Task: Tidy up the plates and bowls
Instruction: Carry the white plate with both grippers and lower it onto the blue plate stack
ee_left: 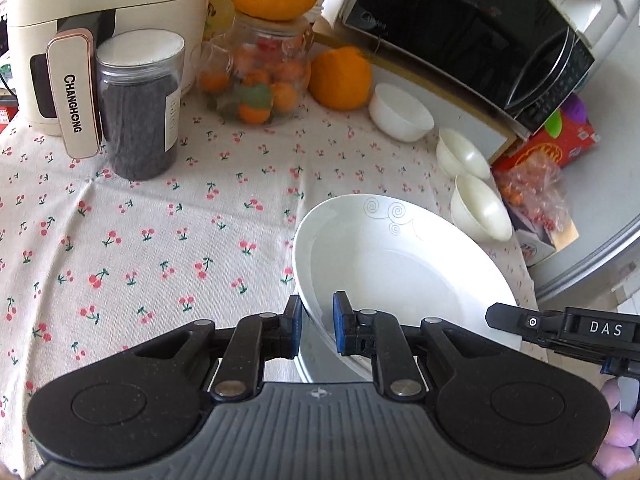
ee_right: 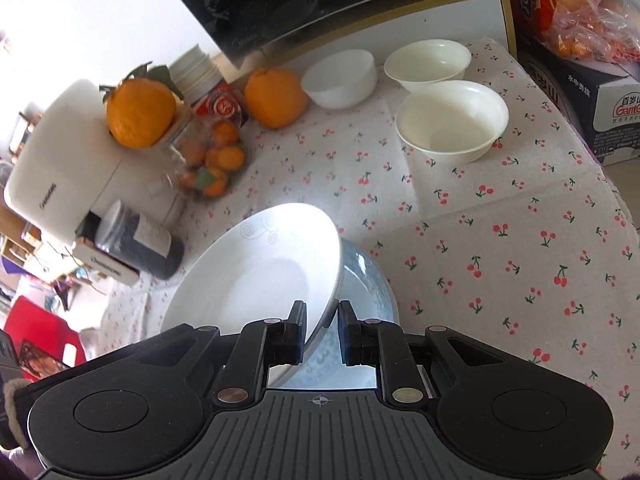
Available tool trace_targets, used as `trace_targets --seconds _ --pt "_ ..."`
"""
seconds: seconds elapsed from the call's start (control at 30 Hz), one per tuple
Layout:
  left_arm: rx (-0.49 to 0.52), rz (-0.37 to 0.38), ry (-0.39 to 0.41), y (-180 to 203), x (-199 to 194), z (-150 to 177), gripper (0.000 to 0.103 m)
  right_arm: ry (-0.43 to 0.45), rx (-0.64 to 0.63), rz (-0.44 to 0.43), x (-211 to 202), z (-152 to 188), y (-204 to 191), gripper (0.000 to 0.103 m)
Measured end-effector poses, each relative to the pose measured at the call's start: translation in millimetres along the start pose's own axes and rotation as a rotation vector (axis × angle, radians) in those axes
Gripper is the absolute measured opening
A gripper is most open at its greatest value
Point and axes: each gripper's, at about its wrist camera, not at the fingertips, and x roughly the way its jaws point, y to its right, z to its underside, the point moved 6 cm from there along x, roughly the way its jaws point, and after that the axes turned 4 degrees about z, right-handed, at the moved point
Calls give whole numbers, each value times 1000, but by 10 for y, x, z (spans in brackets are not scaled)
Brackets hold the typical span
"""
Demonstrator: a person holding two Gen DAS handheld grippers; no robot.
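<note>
Your left gripper [ee_left: 317,322] is clamped on the near rim of the white plate [ee_left: 400,264]; your right gripper [ee_right: 322,330] is clamped on the same plate's [ee_right: 264,276] opposite rim. The plate sits tilted above the counter [ee_left: 160,240], over a blue-patterned plate [ee_right: 368,284] beneath it. Three white bowls [ee_right: 452,120] stand at 1 o'clock in the right wrist view, close together. At 11 o'clock: fruit jar [ee_left: 264,76], dark-filled canister [ee_left: 138,108], cream appliance [ee_left: 80,12], all clear of the plate. An orange [ee_left: 340,78] lies at 12 o'clock, the microwave [ee_left: 460,28] behind the bowls.
</note>
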Motion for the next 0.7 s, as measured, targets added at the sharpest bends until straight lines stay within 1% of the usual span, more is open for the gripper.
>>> trace_targets --seconds 0.17,0.4,0.57,0.7 --pt "39 -17 -1 23 -28 43 14 -27 -21 19 11 69 -14 17" --pt "81 -38 -31 66 33 111 14 -63 -49 64 70 174 11 17" --pt "95 -51 -45 85 73 152 14 -75 -70 92 111 216 18 17" --pt "126 -67 -47 116 91 177 15 -76 -101 125 141 240 1 17"
